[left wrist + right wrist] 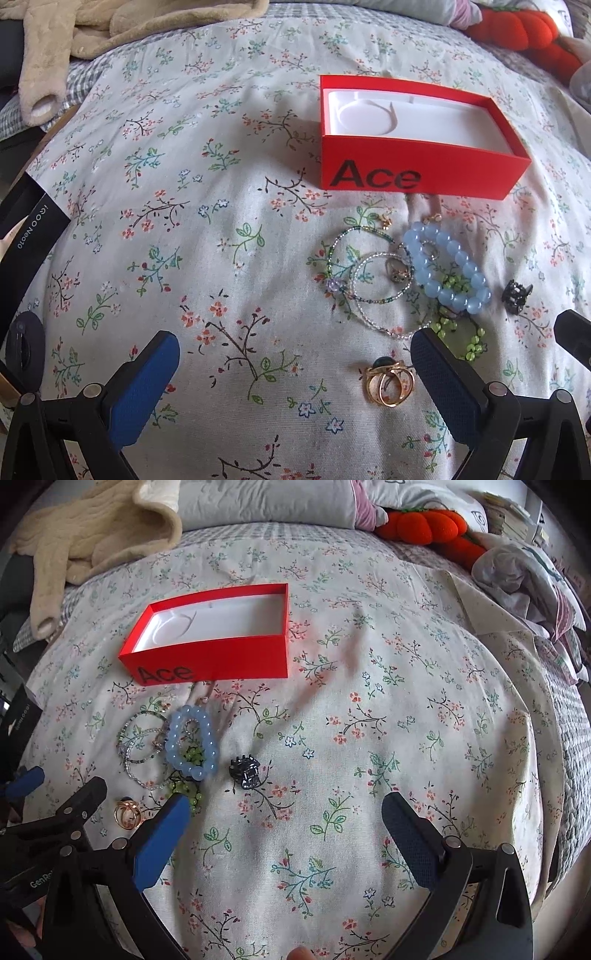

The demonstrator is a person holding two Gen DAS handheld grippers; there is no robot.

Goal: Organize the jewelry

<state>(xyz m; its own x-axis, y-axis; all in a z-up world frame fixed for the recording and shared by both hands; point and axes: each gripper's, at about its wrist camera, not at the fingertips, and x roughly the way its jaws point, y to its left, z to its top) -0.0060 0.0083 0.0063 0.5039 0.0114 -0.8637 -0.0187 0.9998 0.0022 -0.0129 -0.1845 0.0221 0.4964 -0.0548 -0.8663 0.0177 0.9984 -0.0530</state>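
An open red box (424, 173) marked "Ace", with a white insert, stands on the floral bedspread; it also shows in the right wrist view (221, 657). In front of it lies a jewelry pile: a blue bead bracelet (448, 267) (192, 742), thin beaded bracelets (369, 280) (142, 746), green beads (461, 332), gold rings (389, 384) (127, 814) and a small dark hair claw (517, 297) (244, 771). My left gripper (295, 350) is open and empty, just short of the pile. My right gripper (286, 812) is open and empty, right of the pile.
A beige fleece garment (85, 542) lies at the far left, pillows and an orange plush toy (428, 524) at the far edge, crumpled clothes (528, 579) at the right. A black box (26, 225) sits at the left edge.
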